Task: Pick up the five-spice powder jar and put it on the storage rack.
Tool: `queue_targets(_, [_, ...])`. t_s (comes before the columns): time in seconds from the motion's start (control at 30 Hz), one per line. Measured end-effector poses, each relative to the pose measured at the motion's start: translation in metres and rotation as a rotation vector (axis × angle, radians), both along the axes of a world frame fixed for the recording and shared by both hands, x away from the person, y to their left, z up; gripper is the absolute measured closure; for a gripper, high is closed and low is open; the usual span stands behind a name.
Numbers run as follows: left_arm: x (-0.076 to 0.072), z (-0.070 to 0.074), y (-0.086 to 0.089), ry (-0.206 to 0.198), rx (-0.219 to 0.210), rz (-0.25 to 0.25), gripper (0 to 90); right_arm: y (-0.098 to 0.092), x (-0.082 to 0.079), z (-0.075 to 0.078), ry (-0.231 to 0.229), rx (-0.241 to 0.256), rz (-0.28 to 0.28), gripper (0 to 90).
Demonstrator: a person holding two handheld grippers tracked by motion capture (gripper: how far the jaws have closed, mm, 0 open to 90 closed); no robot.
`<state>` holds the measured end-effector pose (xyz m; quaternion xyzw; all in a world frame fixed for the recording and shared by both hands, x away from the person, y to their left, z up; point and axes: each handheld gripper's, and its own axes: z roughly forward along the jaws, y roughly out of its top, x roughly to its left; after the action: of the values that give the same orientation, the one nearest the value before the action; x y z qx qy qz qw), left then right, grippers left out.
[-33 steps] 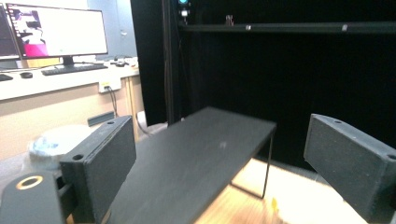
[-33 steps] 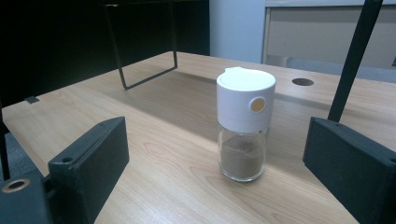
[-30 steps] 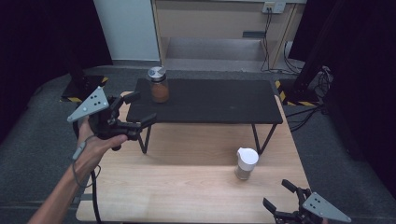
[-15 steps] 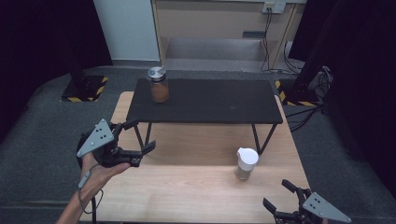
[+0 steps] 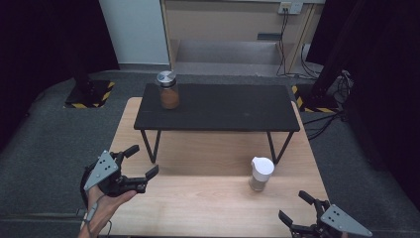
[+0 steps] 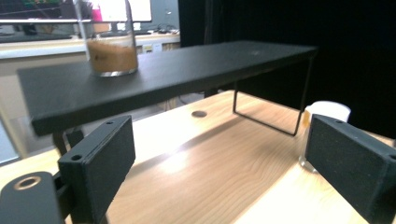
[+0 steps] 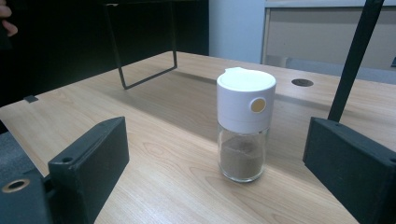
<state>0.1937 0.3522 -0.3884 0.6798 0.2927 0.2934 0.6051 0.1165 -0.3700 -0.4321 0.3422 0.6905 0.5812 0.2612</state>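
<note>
A white-capped shaker (image 5: 261, 173) is seen standing upright on the wooden table (image 5: 198, 208), at about 5 o'clock from the table's centre and just in front of the black shelf (image 5: 218, 106). The right gripper (image 5: 302, 218) is held near the table's front edge, at roughly 5 o'clock from the shaker, with its jaws spread wide and nothing between them. The left gripper (image 5: 141, 166) is held at about 8 o'clock from the table's centre, likewise wide open and empty. A glass jar (image 5: 168, 90) of brown powder is set on the shelf's far left corner. The shaker is judged tall and narrow, so it could be tipped if one jaw were to strike it before the other; a grip taken on the smooth glass (image 7: 243, 156) below the cap might also slip. The shelf's wire leg (image 7: 352, 51) stands close behind the shaker and could be clipped by an overshooting jaw. In the right gripper view the shaker's yellow button (image 7: 256, 105) and shallow brown contents are resolved, details lost in the high view. In the left gripper view the shaker is partly hidden behind one jaw, while the jar's fill level (image 6: 112, 55) is shown.
</note>
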Motion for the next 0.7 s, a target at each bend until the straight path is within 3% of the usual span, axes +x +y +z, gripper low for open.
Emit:
queue_targets(0.1, [-0.006,-0.009,-0.002,-0.006,0.032,0.031,6.4,0.000,0.000,0.000,0.000,0.000,0.000,7.1])
queue_targets(0.27, [-0.009,-0.015,-0.002,0.005,0.041,0.037,5.4,0.001,0.000,0.000,0.000,0.000,-0.002,7.1])
queue_targets(0.7, [-0.015,-0.023,0.000,0.023,-0.006,0.102,0.0,0.000,0.000,0.000,-0.001,0.003,-0.004,7.0])
